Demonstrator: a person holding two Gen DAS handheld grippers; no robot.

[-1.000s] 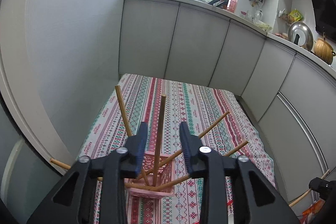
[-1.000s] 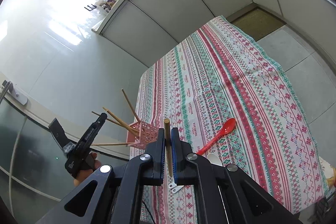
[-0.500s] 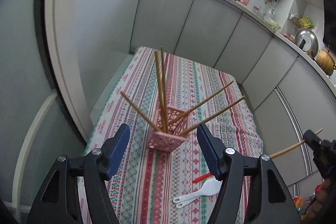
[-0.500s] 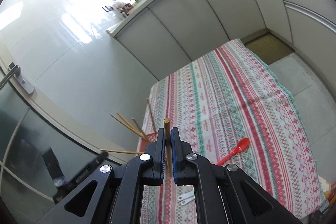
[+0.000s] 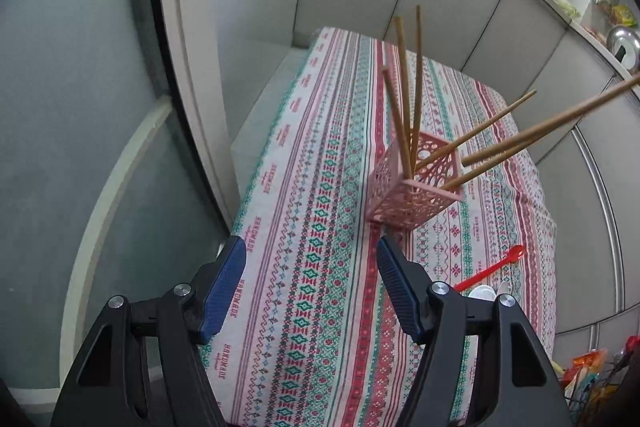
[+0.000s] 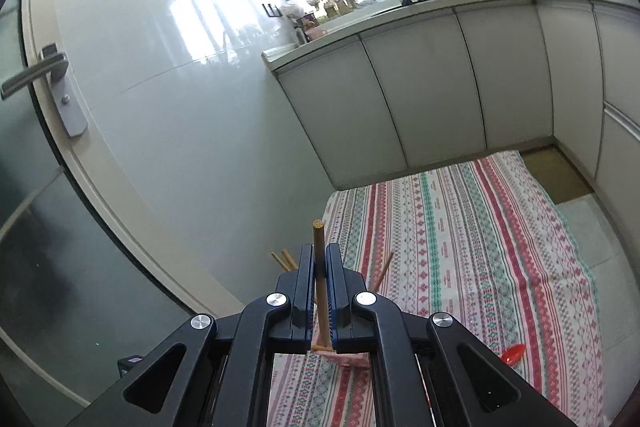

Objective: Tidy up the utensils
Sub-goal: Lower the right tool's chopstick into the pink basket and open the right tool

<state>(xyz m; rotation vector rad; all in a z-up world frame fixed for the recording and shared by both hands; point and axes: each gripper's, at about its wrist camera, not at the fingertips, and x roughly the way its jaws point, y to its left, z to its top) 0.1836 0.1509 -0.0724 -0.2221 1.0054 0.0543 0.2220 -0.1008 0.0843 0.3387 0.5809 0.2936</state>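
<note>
The left gripper [image 5: 310, 287] hangs over the near end of the worktop [image 5: 328, 291], its jaws spread wide with nothing between them. Ahead of it and a little to the right a pink lattice holder [image 5: 416, 187] stands on the striped cloth [image 5: 400, 75] with several chopsticks [image 5: 408, 99] in it: three lean up and away, others splay out to the right. A red spoon [image 5: 494, 269] lies on the cloth near the holder, right of the gripper, and just beside its handle end sits a white utensil [image 5: 482, 293], partly hidden by the gripper. The right gripper [image 6: 319, 269] has its jaws clenched on a single chopstick [image 6: 319, 243], which stands upright between the pads with its blunt end above the tips. Below that gripper the holder's pink rim [image 6: 344, 357] and a few chopstick ends [image 6: 282, 259] peek out.
</note>
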